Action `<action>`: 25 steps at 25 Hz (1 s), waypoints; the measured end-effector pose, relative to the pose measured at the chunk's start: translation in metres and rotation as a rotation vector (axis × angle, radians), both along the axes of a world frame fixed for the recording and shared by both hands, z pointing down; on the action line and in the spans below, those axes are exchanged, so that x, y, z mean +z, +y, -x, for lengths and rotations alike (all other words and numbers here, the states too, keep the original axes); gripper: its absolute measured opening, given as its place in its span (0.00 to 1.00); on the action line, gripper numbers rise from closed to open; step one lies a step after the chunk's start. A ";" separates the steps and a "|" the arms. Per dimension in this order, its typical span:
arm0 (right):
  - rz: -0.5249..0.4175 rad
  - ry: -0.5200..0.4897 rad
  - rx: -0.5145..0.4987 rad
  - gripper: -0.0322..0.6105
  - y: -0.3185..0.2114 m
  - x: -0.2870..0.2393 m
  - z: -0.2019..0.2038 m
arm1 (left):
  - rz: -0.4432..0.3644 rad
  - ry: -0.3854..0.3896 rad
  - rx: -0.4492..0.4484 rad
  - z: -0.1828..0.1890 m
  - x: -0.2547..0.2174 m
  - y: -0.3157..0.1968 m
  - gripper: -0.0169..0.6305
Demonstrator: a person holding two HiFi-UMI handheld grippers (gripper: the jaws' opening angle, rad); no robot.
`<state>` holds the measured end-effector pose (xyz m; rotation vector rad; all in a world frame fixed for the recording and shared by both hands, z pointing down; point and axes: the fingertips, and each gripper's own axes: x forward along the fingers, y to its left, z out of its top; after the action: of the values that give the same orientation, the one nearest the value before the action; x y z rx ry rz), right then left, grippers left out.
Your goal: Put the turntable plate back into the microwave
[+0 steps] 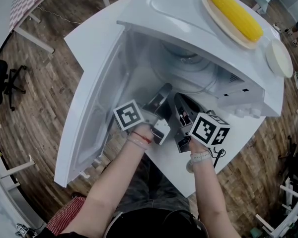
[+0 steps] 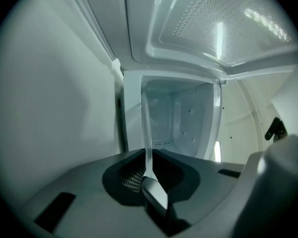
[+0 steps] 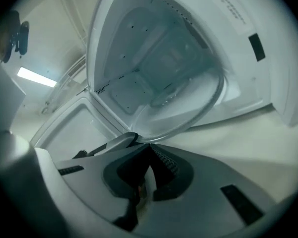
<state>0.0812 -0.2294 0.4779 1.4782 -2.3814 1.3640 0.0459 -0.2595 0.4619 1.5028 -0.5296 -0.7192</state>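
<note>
Left gripper (image 2: 149,176): jaws clenched on the near rim of the glass turntable plate (image 2: 146,133), which its own view shows edge-on as a thin upright sliver. Right gripper (image 3: 148,151): jaws also pinched on the plate's rim (image 3: 188,108), and the clear disc spreads away from them, tilted, into the cavity. In the head view both grippers (image 1: 163,94) (image 1: 181,103) sit side by side at the mouth of the microwave (image 1: 184,14), the plate (image 1: 196,82) between them and partly inside. Whether it rests on the cavity floor cannot be told.

Microwave door (image 1: 92,103) swung wide at left. On the oven's top: a corn cob (image 1: 236,14) on an oval dish (image 1: 219,18), with a small white disc (image 1: 279,57) beside it.

The oven stands on a white table (image 1: 84,36). Wood-plank floor (image 1: 35,115) lies around it, and a black chair (image 1: 5,81) stands far left.
</note>
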 end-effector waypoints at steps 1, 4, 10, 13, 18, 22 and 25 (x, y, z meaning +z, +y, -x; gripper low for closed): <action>-0.002 0.021 -0.005 0.08 0.000 0.001 0.000 | -0.006 -0.019 0.009 0.000 0.001 0.000 0.10; -0.011 0.068 -0.012 0.08 -0.001 0.002 0.000 | -0.025 -0.094 0.029 0.002 0.006 0.000 0.10; -0.035 0.150 -0.031 0.08 -0.006 0.001 -0.002 | -0.066 -0.207 0.094 0.002 0.005 0.009 0.10; -0.040 0.147 -0.020 0.08 -0.012 0.001 -0.005 | -0.112 -0.296 0.122 0.001 0.001 0.018 0.10; -0.037 0.158 -0.033 0.08 -0.014 0.001 -0.006 | -0.237 -0.555 0.161 -0.007 -0.002 0.013 0.08; -0.034 0.148 -0.028 0.08 -0.015 0.001 -0.004 | -0.317 -0.814 0.202 -0.013 0.004 0.011 0.05; -0.034 0.142 -0.016 0.08 -0.017 0.001 -0.006 | -0.356 -0.903 0.220 -0.019 0.006 0.009 0.05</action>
<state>0.0877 -0.2460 0.4785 1.5051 -2.3352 1.1783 0.0649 -0.2506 0.4677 2.1661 -0.9141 0.0921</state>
